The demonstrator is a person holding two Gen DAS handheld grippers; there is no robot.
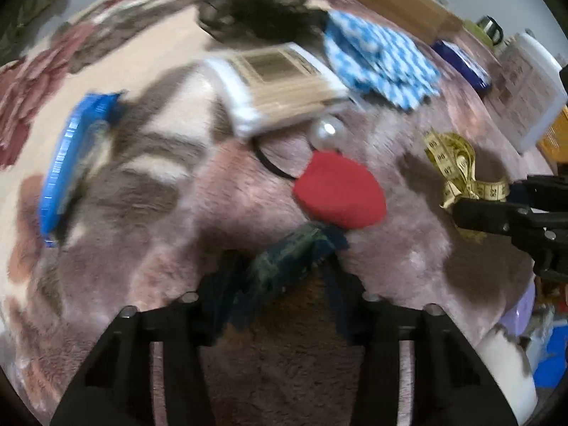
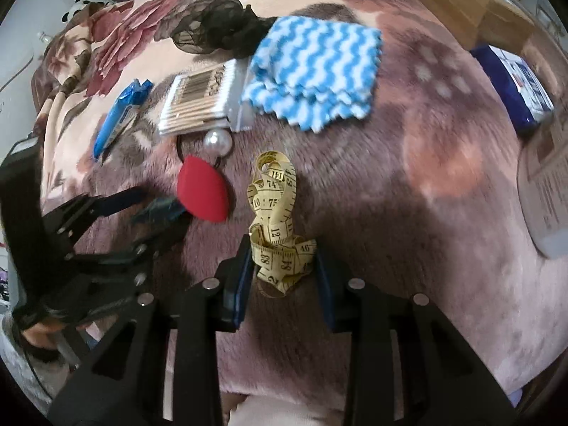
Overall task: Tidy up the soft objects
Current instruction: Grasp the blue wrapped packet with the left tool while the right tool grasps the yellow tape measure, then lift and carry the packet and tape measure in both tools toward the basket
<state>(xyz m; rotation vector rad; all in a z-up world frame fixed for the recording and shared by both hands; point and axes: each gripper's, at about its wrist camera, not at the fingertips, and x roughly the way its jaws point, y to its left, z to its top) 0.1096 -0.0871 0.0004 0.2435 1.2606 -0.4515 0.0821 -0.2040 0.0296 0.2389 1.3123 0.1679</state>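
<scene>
My left gripper points down at the plush floral blanket, shut on a dark teal crumpled soft item that spans the gap between its pads. In the right wrist view this gripper is at the left, with the teal item in its jaws beside a red sponge. My right gripper is shut on the lower bunch of a yellow tape measure; its loops stick out past the fingertips. The left wrist view has the right gripper at the right edge, on the tape measure.
Past the red sponge lie a pearl hair tie, a cotton swab pack, a blue-and-white wavy cloth and black netting. A blue packet is left; a cardboard box, blue box and white container are right.
</scene>
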